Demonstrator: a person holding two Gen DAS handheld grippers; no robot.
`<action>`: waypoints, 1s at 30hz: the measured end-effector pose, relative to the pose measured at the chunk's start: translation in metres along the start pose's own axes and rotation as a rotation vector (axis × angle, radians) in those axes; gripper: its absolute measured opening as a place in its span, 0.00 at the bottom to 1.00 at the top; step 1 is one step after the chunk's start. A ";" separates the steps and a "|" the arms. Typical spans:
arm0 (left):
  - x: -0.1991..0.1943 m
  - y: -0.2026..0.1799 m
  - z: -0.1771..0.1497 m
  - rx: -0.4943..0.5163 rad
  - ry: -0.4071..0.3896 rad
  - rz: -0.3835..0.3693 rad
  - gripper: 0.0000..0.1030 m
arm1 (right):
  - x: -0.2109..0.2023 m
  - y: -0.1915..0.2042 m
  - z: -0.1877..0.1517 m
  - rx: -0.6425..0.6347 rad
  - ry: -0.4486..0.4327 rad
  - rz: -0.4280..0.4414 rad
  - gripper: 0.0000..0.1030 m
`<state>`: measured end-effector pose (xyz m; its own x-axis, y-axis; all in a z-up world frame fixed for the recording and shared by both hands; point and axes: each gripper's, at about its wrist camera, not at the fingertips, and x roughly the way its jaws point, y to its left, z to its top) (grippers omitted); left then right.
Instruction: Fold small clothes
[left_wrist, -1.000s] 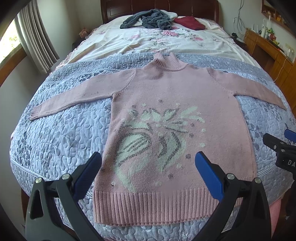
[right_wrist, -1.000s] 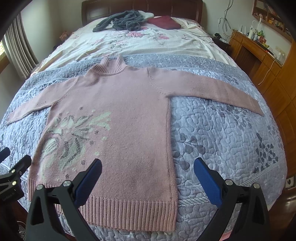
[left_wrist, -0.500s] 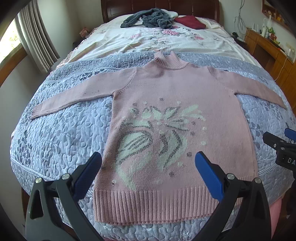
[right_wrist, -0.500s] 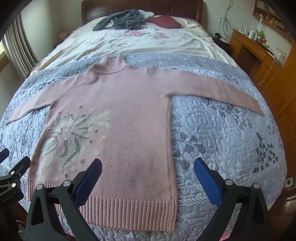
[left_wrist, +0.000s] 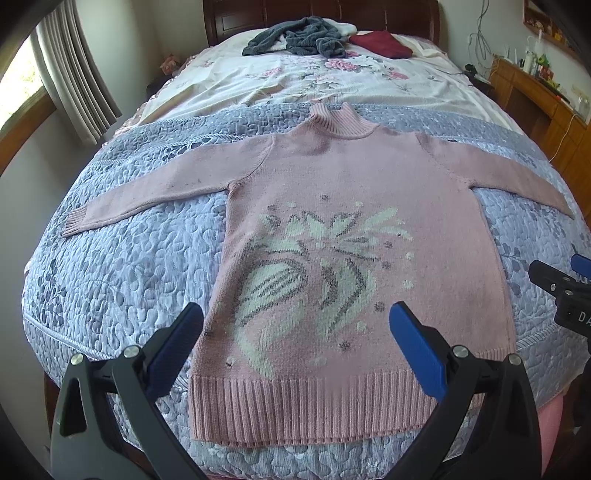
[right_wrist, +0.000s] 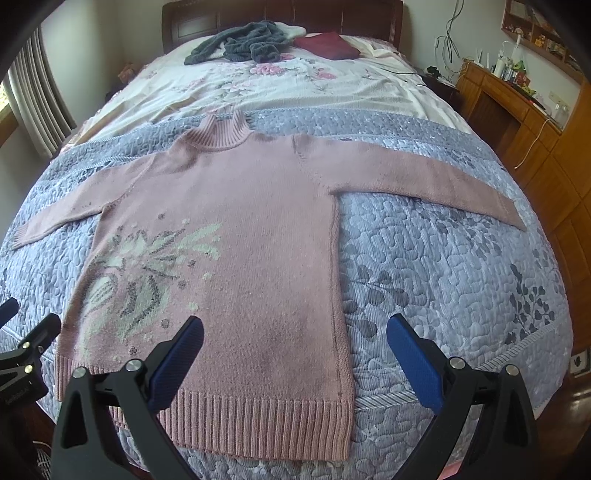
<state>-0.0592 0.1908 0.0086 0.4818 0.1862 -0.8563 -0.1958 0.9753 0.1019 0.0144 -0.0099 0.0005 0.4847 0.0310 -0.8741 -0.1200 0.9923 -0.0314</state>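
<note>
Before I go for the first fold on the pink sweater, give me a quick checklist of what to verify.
1. Pink sweater lies flat, front up: ok.
2. Both sleeves spread out: left sleeve ok, right sleeve ok.
3. Left gripper open, holding nothing: ok.
4. Right gripper open, holding nothing: ok.
5. Hem straight, not bunched: ok.
6. Grey clothes at the headboard lie apart from the sweater: ok.

You are holding your left hand-held gripper (left_wrist: 295, 328) with its blue-padded jaws spread wide and gripping nothing. You are holding your right hand-held gripper (right_wrist: 294, 341) beside it, equally wide apart and empty.
</note>
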 end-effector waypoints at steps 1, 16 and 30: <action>0.000 0.000 0.000 0.002 0.000 0.002 0.97 | 0.000 0.000 0.000 0.000 0.000 0.000 0.96; 0.000 0.001 0.000 0.003 0.005 0.001 0.97 | 0.000 0.000 0.000 0.001 -0.001 -0.001 0.96; 0.005 0.001 -0.002 -0.004 0.008 -0.007 0.97 | 0.001 0.000 0.000 -0.001 -0.010 0.011 0.96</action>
<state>-0.0584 0.1928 0.0037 0.4761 0.1786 -0.8610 -0.1962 0.9760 0.0940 0.0154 -0.0102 -0.0004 0.4919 0.0431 -0.8696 -0.1263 0.9917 -0.0223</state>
